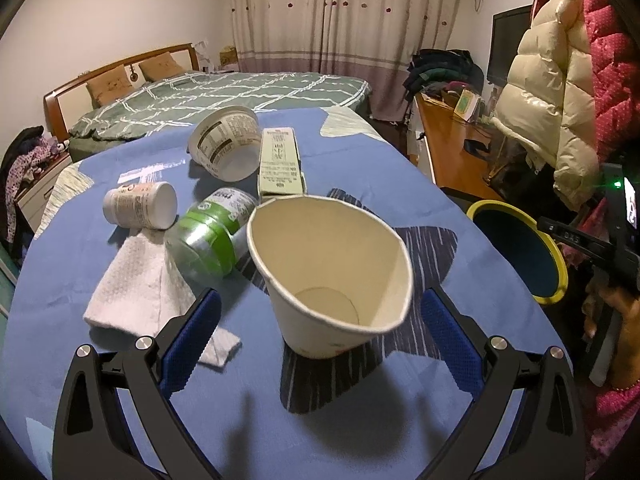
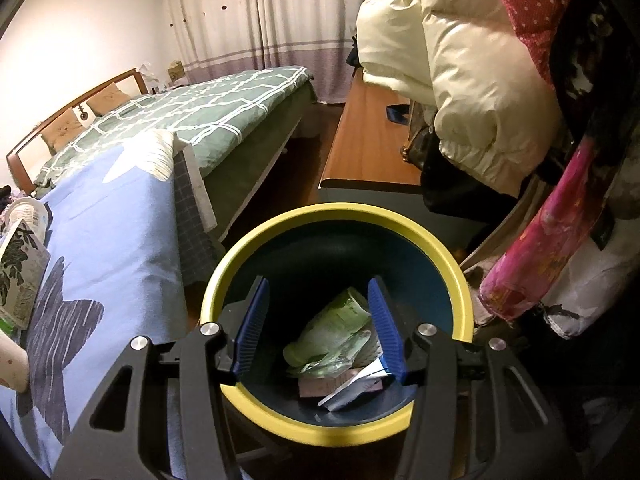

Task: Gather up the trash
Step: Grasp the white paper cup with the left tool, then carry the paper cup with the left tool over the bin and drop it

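Note:
A squashed white paper cup stands upright on the blue tablecloth, between the open blue pads of my left gripper, which do not touch it. Behind it lie a green-labelled plastic bottle, a small white cup, a white tub, a pale green carton and a crumpled tissue. My right gripper is open and empty above the yellow-rimmed bin, which holds green wrappers and paper. The bin also shows in the left wrist view.
The bin stands just off the table's right edge. A wooden desk and hanging padded coats are to the right. A bed with a green quilt lies behind the table. The patterned carton shows at the right wrist view's left edge.

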{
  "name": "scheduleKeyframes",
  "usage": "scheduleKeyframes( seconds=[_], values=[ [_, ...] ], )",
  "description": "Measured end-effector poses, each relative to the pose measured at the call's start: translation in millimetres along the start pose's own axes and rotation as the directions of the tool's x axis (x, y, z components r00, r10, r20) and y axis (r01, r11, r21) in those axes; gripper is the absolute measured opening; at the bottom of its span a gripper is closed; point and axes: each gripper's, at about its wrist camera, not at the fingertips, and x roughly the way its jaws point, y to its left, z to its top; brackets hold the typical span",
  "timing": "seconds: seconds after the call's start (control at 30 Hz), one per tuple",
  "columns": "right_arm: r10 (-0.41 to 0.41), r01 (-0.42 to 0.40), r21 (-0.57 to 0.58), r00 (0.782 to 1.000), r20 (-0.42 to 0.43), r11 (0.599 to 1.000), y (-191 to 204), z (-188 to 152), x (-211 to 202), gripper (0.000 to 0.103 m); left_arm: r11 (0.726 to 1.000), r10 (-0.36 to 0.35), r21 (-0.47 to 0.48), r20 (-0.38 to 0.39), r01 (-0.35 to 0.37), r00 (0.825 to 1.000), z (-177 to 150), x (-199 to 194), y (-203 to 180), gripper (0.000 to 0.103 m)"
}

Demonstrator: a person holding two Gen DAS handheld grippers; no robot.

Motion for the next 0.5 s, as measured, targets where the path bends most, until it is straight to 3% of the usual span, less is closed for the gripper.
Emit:
scheduleKeyframes(
  seconds=[0.13, 0.5],
  values=[
    [0.008, -0.008, -0.001, 1.000, 0.003, 1.000, 1.2, -1.4, -3.1, 0.049, 1.000, 0.004, -0.012, -0.001, -0.004, 1.000, 4.0, 5.9, 3.3, 0.097],
    [0.032, -0.032, 0.003, 0.999, -0.007, 0.999, 4.5, -11.4, -9.1, 0.049, 1.000, -0.030, 0.004, -0.016, 0.030, 0.999, 6.8, 11.3, 0.7, 0.064]
  ],
)
